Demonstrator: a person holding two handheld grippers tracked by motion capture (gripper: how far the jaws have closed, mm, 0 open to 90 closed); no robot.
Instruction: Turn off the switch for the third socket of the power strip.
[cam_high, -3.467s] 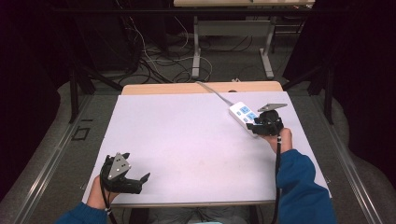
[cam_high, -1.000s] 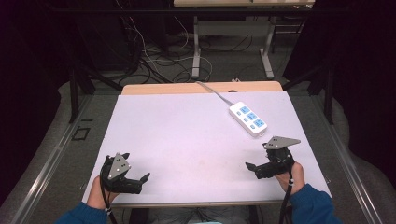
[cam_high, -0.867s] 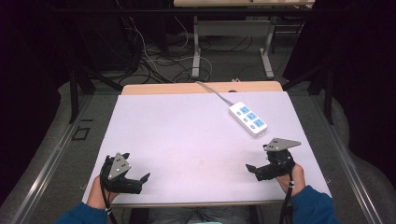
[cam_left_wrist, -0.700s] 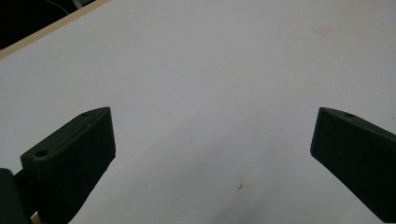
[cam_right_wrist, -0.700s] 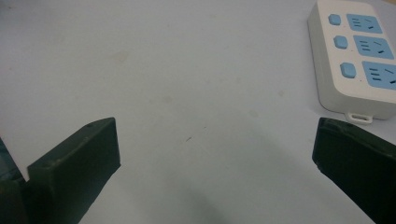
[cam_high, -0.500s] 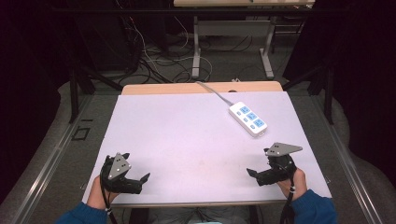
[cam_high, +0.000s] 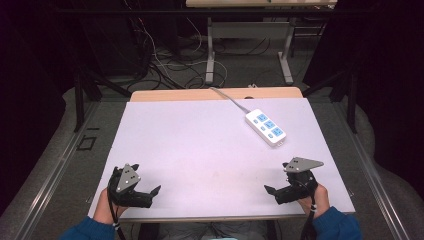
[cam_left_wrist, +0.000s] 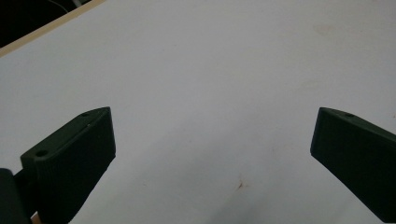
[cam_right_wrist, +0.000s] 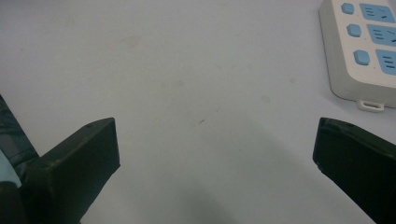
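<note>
- Dark surroundings ring the scene, with loose cables on the floor (cam_high: 165, 60) beyond a white table (cam_high: 200, 145) that has a bare wooden strip along its far edge.
- Left gripper (cam_left_wrist: 212, 158): its two black jaws stand wide apart with nothing between them, only bare white tabletop under the gap; in the high view the left gripper (cam_high: 150, 192) sits at the near left corner of the table, held by the person's left hand (cam_high: 104, 207).
- Right gripper (cam_right_wrist: 215, 158): jaws likewise spread wide and holding nothing, over bare tabletop; in the high view the right gripper (cam_high: 272, 191) rests near the near right edge, in the right hand (cam_high: 314, 196), a blue sleeve (cam_high: 336, 226) behind it.
- White power strip (cam_high: 265, 127) with blue sockets lies flat on the far right part of the table, well apart from the right gripper; its end shows at the upper right of the right gripper view, power strip (cam_right_wrist: 359, 56) clear of both jaws.
- Its white cord (cam_high: 229, 97) runs off the far edge of the table.
</note>
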